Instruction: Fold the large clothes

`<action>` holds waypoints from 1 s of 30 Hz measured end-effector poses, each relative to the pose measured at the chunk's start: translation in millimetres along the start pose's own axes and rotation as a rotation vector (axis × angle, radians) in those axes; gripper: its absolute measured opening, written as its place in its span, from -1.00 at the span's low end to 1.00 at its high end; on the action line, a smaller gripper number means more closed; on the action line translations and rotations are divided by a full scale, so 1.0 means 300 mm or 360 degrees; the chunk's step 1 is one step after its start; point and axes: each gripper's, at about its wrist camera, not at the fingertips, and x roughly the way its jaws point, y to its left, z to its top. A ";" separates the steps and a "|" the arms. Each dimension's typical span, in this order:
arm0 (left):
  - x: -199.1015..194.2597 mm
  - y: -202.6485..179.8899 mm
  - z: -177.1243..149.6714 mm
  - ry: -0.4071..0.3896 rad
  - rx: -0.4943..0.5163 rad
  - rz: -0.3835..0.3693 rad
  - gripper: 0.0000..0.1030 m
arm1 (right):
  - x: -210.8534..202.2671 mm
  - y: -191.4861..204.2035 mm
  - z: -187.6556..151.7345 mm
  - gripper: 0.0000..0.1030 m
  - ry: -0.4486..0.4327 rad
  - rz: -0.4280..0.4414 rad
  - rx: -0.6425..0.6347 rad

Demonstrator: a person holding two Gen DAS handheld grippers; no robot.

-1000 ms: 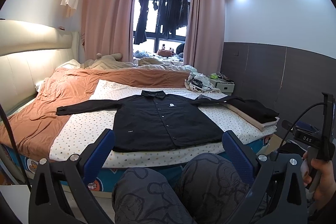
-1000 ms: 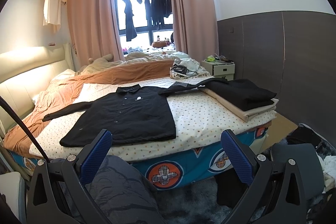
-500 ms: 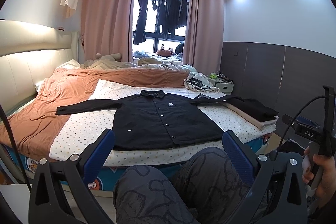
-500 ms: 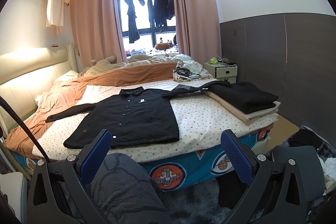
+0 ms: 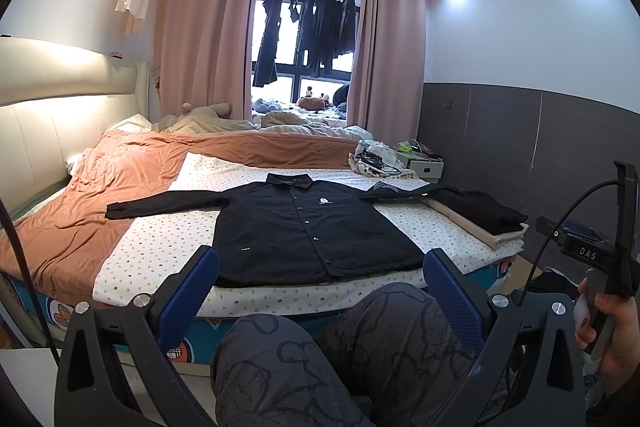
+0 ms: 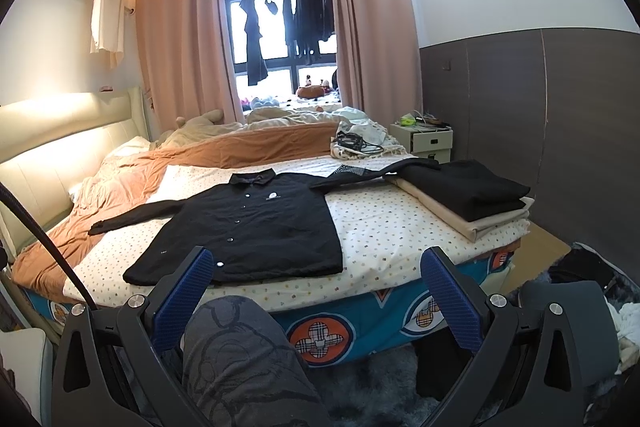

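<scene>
Both claws sit low, short of the bed w/ the blue cartoon-print side (image 6: 400,307), over the person's knees in grey patterned trousers (image 5: 320,367). Left gripper (image 5: 320,281): blue pads spread wide, nothing btwn them. Right gripper (image 6: 316,283): same, wide apart and empty.

Next out from the grippers, the black long-sleeved button-front shirt (image 5: 308,231) lies flat, face up, on the white dotted sheet (image 5: 160,247). Its hem is at the near edge of the bed, collar at the far end, so the body's long axis runs straight away from the claws; the sleeves stretch crosswise, left and right. In the left wrist view the hem sits centred btwn the pads; in the right wrist view the shirt lies left of centre. Judgement: left claw is nearer the left sleeve and hem corner, right claw must reach inward.

Beyond the shirt's right sleeve, a folded stack of black and beige cloth (image 6: 468,195) rests at the bed's right edge; sleeve tip overlaps it. Farther still, rumpled orange-brown duvet (image 5: 80,211).
</scene>
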 end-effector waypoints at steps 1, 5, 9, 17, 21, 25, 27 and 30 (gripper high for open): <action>-0.001 -0.002 -0.001 0.0001 0.0000 0.0001 1.00 | -0.001 -0.005 0.003 1.00 -0.0001 0.0001 0.0000; -0.002 -0.001 0.001 -0.0004 0.0001 0.0000 1.00 | -0.002 -0.007 0.002 1.00 -0.0002 0.0000 0.0003; -0.008 0.000 0.001 -0.0012 0.0004 0.0003 1.00 | -0.003 -0.007 0.001 1.00 0.0000 0.0005 0.0008; -0.014 0.021 -0.001 -0.0021 -0.0015 0.0008 1.00 | 0.002 -0.001 0.000 1.00 0.0001 0.0007 -0.0009; -0.004 0.034 0.006 -0.0028 -0.0018 0.0020 1.00 | 0.022 0.007 0.012 1.00 -0.0003 0.0003 -0.0014; 0.026 0.063 0.014 -0.0021 -0.0050 0.0029 1.00 | 0.060 0.020 0.024 1.00 0.0003 0.0006 -0.0011; 0.048 0.075 0.018 -0.0011 -0.0053 0.0039 1.00 | 0.078 0.021 0.027 1.00 0.0002 0.0003 -0.0002; 0.072 0.093 0.018 -0.0003 -0.0057 0.0044 1.00 | 0.114 0.027 0.023 1.00 0.0008 -0.0005 0.0012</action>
